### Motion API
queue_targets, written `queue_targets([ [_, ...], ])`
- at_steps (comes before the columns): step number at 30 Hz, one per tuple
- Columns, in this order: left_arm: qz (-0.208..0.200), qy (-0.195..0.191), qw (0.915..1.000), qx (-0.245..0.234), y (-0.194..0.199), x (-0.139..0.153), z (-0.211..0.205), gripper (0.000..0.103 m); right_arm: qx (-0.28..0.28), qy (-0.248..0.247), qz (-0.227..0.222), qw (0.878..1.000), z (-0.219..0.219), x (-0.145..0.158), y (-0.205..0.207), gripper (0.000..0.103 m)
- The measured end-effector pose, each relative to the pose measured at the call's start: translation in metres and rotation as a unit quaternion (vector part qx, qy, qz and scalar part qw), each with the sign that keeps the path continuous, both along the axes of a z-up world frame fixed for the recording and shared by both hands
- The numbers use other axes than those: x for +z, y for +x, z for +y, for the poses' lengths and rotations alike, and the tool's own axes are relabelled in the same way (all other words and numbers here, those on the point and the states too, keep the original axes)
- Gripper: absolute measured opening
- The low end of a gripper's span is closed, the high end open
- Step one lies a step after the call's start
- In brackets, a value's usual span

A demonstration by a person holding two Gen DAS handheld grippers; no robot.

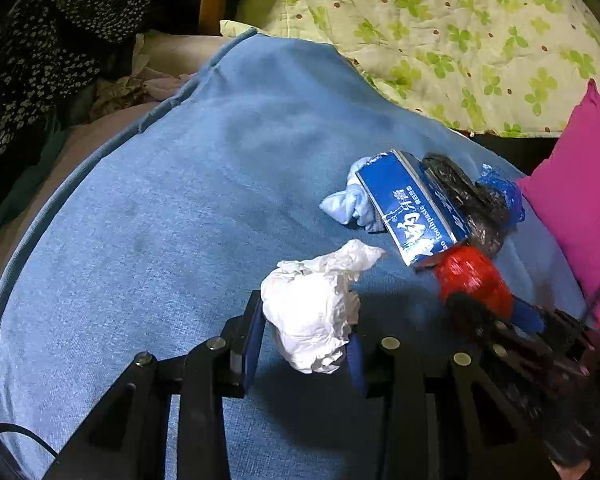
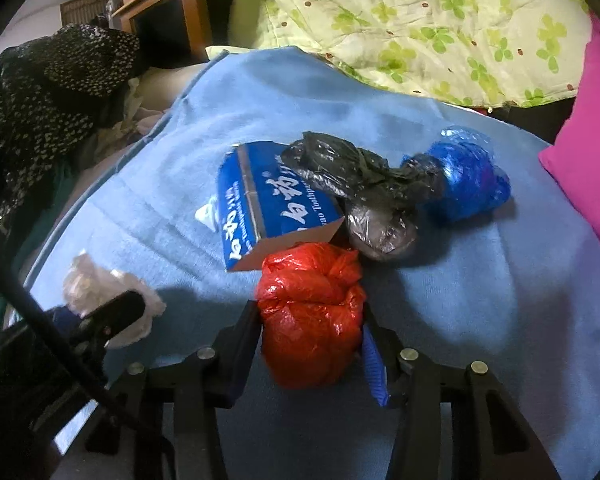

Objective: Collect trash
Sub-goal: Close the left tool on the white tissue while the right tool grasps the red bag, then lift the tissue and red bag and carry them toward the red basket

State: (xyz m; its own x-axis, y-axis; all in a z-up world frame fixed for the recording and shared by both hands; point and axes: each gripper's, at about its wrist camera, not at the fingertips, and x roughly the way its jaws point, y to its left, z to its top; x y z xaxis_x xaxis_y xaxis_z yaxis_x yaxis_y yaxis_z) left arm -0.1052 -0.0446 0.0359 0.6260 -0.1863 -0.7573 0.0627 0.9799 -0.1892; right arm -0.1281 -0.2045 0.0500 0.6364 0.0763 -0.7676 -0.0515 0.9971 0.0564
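Left hand-held gripper [image 1: 306,336]: closed narrowly on a white paper wad [image 1: 314,312], which is pinched between the two blue pads just above the blue blanket [image 1: 160,208].
Right hand-held gripper [image 2: 312,344]: closed around a red bag [image 2: 310,312], the pads pressed against its two sides; the bag is seen bulging between them.
Box [image 2: 268,204]: a blue toothpaste carton, laid tilted on the blanket just beyond the red bag, its open end turned towards that bag and touching it.
Black bag [image 2: 360,184]: crumpled, laid against the far side of the box and partly over it.
Blue bag [image 2: 468,176]: bunched, set beside the black bag on the right, touching it.
Light blue cloth [image 1: 352,200]: tucked partly under the box on its left, seen from the left wrist.
Surroundings: a clover-print quilt [image 1: 460,32] is laid beyond the blanket, a pink pillow [image 1: 580,200] at the right edge, dark spotted fabric [image 1: 40,52] at the left.
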Motion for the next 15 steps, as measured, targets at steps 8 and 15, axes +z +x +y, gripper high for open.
queue_targets([
  [8, -0.009, 0.012, 0.9998, -0.014, -0.007, 0.001, -0.005, 0.038, -0.017, 0.014, -0.005, 1.000, -0.017, 0.013, -0.054, 0.050],
  [15, -0.023, 0.034, 0.9984, -0.040, -0.026, 0.002, -0.016, 0.038, -0.038, 0.032, -0.020, 0.999, -0.039, 0.028, -0.100, 0.050],
])
